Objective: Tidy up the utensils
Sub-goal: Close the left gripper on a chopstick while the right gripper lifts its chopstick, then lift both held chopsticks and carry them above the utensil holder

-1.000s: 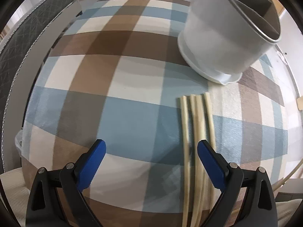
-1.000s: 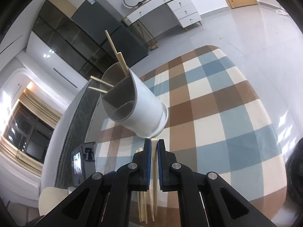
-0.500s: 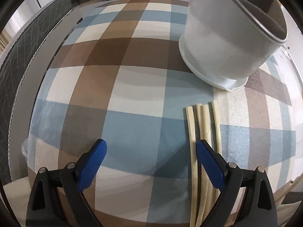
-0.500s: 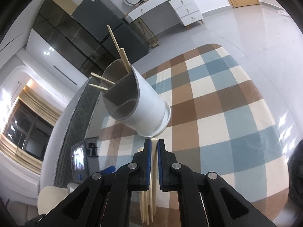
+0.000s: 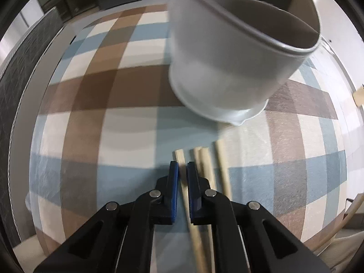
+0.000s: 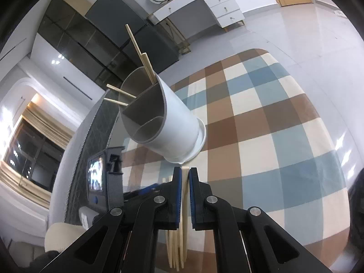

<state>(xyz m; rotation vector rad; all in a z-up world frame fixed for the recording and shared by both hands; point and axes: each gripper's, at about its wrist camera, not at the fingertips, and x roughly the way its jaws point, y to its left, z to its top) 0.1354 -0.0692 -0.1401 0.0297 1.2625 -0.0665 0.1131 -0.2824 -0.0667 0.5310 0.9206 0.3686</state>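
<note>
**On the checked cloth, both tools clamp chopsticks beside the white holder**

On the checked cloth [image 5: 127, 122] that covers the surface, 4 pale wooden chopsticks [image 5: 206, 159] lie side by side, their ends pointing toward the base of a white utensil holder [image 5: 227, 68]. The holder stands just beyond those ends, near them but not touching in the left wrist view.

The left tool [image 5: 182, 170] has just been closing, and its blue pads now pinch the leftmost chopstick [image 5: 179, 159] of the row, which runs between the jaws and on past the tips. The other 3 sticks lie just to its right on the cloth.

The right tool [image 6: 185, 177] is likewise closed tight, with a single chopstick [image 6: 184, 193] held between its blue pads; further sticks show below and behind it in the right wrist view. Whether they are the same sticks seen from the left I cannot tell.

In that view the holder [image 6: 173, 122] appears divided inside by grey partitions into compartments. 4 chopsticks [image 6: 141, 54] already stand in it, 2 leaning up out of the far compartment and 2 poking out sideways to the left.

Beyond the cloth's edge lie a pale tiled floor [image 6: 284, 36], a dark cabinet [image 6: 95, 43] and a white drawer unit [image 6: 223, 6].
</note>
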